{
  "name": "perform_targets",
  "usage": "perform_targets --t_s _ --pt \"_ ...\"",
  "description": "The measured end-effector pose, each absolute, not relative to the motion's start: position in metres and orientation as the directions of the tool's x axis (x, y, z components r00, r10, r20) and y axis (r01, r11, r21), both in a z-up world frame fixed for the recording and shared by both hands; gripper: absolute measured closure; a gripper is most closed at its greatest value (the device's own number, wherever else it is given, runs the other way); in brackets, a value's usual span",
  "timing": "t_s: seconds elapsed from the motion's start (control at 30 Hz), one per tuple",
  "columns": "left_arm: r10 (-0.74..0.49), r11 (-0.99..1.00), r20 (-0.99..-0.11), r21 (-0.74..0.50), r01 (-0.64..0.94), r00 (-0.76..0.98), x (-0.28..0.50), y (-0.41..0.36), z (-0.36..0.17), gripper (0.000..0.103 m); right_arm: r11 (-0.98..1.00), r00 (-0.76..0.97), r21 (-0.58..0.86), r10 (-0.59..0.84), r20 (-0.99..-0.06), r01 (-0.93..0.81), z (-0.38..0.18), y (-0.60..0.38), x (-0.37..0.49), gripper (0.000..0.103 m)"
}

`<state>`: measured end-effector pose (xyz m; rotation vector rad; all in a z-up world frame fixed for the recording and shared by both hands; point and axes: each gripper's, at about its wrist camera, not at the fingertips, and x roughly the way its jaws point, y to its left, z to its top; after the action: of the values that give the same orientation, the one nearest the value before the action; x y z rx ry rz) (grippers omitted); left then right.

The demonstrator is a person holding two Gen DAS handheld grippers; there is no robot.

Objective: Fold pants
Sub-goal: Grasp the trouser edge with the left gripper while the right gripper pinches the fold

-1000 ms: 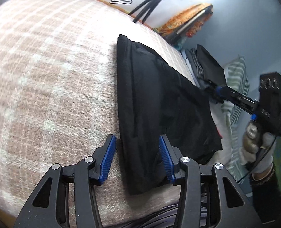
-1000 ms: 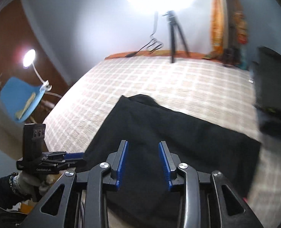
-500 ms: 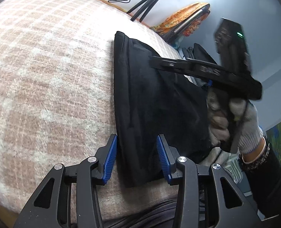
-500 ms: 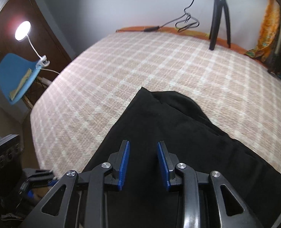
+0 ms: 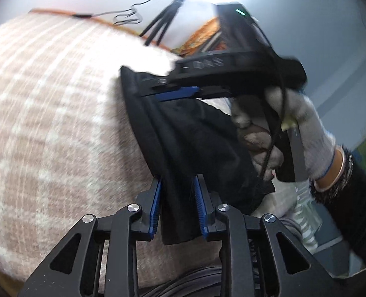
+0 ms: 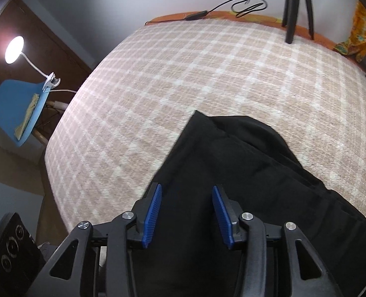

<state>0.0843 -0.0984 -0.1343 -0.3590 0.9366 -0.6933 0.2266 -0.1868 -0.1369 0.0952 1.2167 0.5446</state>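
My left tool [image 5: 177, 206] has its blue pads straddling the near end of the black pants [image 5: 183, 136], narrowed but seemingly not yet clamped; my right tool [image 6: 186, 212] hovers released above the same cloth. The pants [image 6: 244, 173] lie folded lengthwise near the bed's [image 6: 183, 74] near edge on the plaid blanket. To fold well, I'd pinch both layers squarely, lift both ends level and keep the edges aligned. The lettering on the right tool's body [image 5: 209, 61] is too blurred to read.

Black pants [image 6: 244, 173] on beige-and-white plaid blanket [image 6: 183, 74]; blue-padded tools.
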Motion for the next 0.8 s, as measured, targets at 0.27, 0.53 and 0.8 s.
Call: perform_targets --t_s 0.27,0.53,0.8 --pt "-0.686 0.725 -0.613 -0.527 0.443 0.393 0.086 -0.113 -0.126 0.081 0.870 0.167 0.315 0.399 -0.901 -0.379 -0.127 -0.158 0.226 0.051" --pt "-0.679 0.726 -0.624 -0.497 0.475 0.386 0.089 -0.126 -0.123 0.081 0.890 0.141 0.238 0.313 -0.939 -0.388 -0.132 -0.142 0.225 0.051" --pt "-0.659 0.738 -0.644 -0.450 0.503 0.389 0.087 -0.141 -0.119 0.081 0.906 0.113 0.179 0.238 -0.965 -0.385 -0.146 -0.134 0.224 0.061"
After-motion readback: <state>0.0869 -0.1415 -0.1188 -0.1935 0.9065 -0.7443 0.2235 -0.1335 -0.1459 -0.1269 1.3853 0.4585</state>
